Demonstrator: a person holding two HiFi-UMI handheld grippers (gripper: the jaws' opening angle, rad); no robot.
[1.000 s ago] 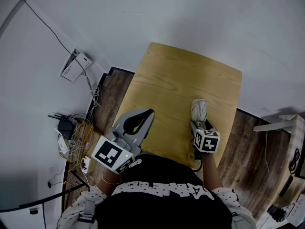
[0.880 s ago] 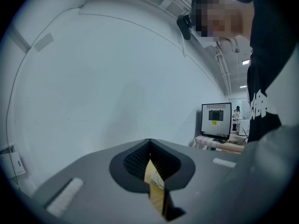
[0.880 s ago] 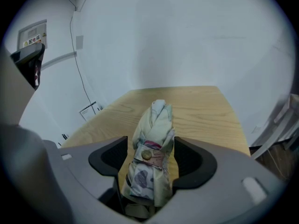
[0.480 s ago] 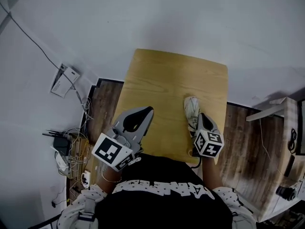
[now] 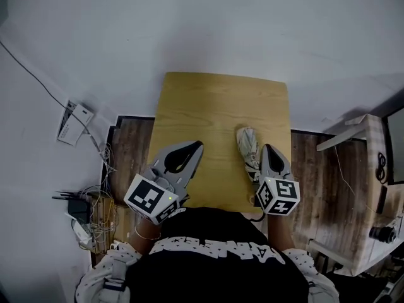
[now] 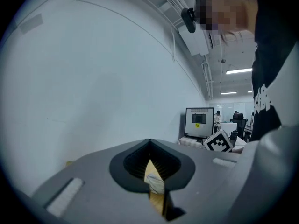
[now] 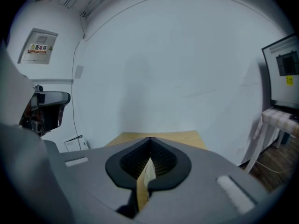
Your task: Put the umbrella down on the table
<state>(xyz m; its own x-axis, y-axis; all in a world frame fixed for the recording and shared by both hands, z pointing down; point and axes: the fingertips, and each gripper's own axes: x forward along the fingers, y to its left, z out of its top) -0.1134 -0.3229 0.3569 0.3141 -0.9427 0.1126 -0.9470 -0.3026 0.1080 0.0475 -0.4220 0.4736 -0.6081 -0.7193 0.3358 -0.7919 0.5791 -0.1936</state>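
The folded pale umbrella (image 5: 247, 150) lies on the wooden table (image 5: 214, 106) near its right front corner. My right gripper (image 5: 267, 149) hovers just to its right, above the tabletop. Its jaws have just been closing and now stand shut with nothing between them. In the right gripper view the joined jaws (image 7: 150, 140) point over the table (image 7: 163, 136) towards the wall. My left gripper (image 5: 198, 145) hangs over the table's left front part, also shut and empty. In the left gripper view (image 6: 149, 142) a sliver of table and something pale shows below the jaws.
A router and tangled cables (image 5: 82, 210) lie on the floor left of the table, with a white box (image 5: 72, 122) against the wall. A white desk (image 5: 350, 137) stands to the right. A monitor (image 6: 199, 122) shows in the left gripper view.
My right gripper has risen off the table beside the umbrella, which stays lying there. The left gripper has hardly moved. The head view has swung, so the table sits more centred.
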